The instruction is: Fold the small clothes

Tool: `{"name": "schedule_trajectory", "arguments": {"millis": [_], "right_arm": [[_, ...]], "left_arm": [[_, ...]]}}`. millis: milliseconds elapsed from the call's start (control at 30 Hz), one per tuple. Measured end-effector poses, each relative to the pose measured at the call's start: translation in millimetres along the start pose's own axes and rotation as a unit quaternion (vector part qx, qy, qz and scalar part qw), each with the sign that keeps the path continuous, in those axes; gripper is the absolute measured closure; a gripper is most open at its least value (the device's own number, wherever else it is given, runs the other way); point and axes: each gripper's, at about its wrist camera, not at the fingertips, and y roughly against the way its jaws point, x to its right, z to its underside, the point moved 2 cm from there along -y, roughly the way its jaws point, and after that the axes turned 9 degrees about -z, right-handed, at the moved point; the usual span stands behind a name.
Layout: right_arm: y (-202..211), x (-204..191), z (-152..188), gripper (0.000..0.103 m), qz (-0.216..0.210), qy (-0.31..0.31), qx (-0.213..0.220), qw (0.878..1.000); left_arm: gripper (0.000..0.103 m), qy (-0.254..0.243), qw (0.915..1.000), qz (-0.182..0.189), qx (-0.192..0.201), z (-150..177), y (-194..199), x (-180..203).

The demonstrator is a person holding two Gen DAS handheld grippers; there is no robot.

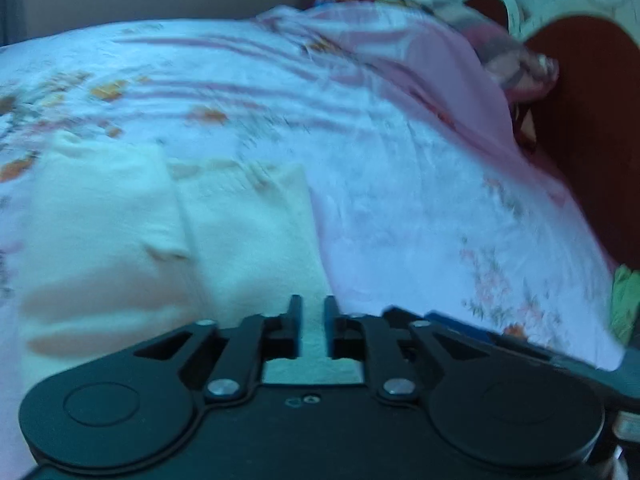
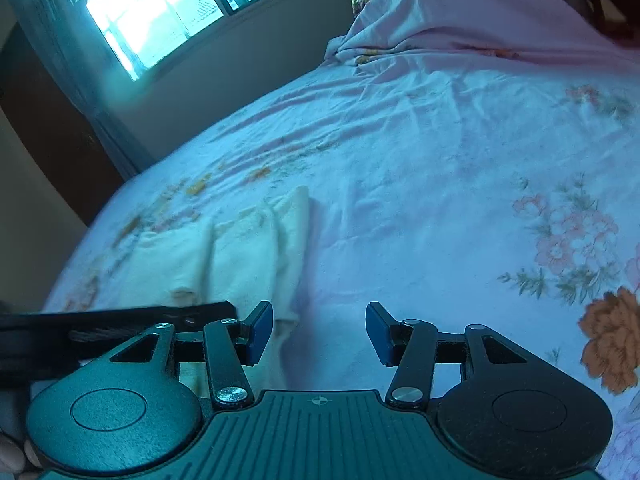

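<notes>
Garment: cream cloth (image 2: 240,256) lies flat on the bed sheet (image 2: 440,184), at 10 o'clock from the right gripper; already doubled, judging by the raised fold line down its middle.
Same garment, left view: cloth (image 1: 168,232) fills the 9-to-12 o'clock area ahead of the left gripper; picture blurred, so hems are hard to read.
Left gripper (image 1: 313,312): jaws nearly together, a narrow slot between them; cloth shows through the slot, but no pinch is visible. Reads as empty, hovering above the near edge.
Right gripper (image 2: 319,332): jaws spread about halfway, blue pads (image 2: 260,332) bare, nothing between them. It points at bare sheet just right of the cloth's right edge.
Why so placed: both tools sit at the near side, likely between folds, lining up for the next grab or a smoothing pass.
Edges: cloth's right edge runs toward 12 o'clock, free and reachable; its near end is hidden behind the right gripper's left finger and the left tool.
Open room: wide bare sheet from 12 to 3 o'clock; bunched pink bedding (image 2: 460,12) lies far off at 1 o'clock; window (image 2: 152,12) and wall at 11 o'clock.
Risk: the soft sheet may get pinched together with the cloth.
</notes>
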Motion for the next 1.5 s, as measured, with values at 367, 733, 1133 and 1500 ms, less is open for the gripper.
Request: {"name": "schedule_trajectory", "arguments": {"millis": [367,733,1133,1500], "right_arm": [[-78.3,-56.6,1.4,0.052,-0.105,-0.025,-0.082,0.991],[-167.0,-59.2,-11.5,0.085,-0.129,-0.061,-0.121,0.982],[-62.4,-113.2,-20.1,0.092,-0.083,0.124,0.044,0.988],[-48.6,-32.5,11.5,0.070,-0.054,-0.010,-0.058,0.997]], "left_arm": [[0.082,0.042,0.9887,-0.144,0.005,5.2,32.6,-133.1],[0.082,0.078,0.9906,-0.112,-0.016,23.8,19.8,-168.7],[0.082,0.053,0.9956,-0.076,0.014,15.8,24.6,-140.3],[0.080,0.011,0.9975,-0.068,-0.012,36.3,9.9,-104.8]]}}
